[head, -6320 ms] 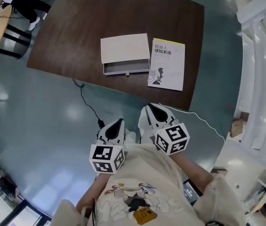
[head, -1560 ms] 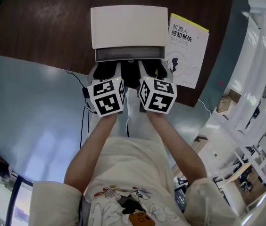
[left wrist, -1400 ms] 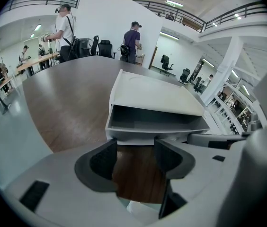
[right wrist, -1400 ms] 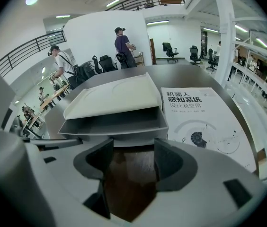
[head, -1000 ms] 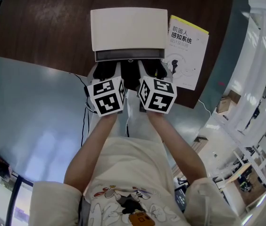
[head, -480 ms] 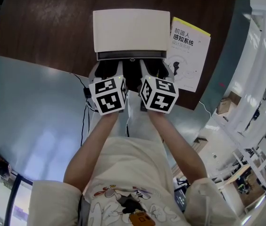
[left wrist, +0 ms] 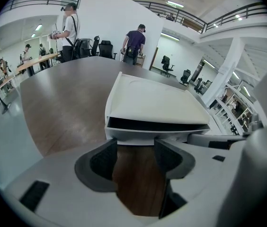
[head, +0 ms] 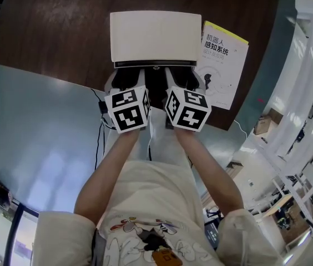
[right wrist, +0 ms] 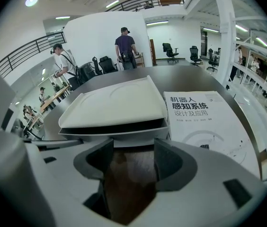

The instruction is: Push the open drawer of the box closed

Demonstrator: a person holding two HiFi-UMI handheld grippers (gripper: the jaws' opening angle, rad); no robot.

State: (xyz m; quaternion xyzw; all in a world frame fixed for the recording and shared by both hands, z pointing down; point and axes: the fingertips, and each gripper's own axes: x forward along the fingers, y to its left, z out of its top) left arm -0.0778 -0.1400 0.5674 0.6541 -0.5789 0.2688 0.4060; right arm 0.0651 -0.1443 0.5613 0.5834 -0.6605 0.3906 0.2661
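Dark wooden table [head: 51, 32] carries the white box [head: 154, 35] near its front edge, its drawer [head: 154, 65] out by only a narrow dark slit. Left gripper [left wrist: 134, 150] and right gripper [right wrist: 129, 155] each stand with jaws apart, holding nothing, tips at the drawer front, a book [head: 223, 65] just right of the box. Box and drawer look light, stiff and apt to skid on smooth wood, so even pressure on both ends of the front panel seems best.

The brown table [head: 51, 32] bears a box [head: 155, 36] beside a book [head: 223, 65].
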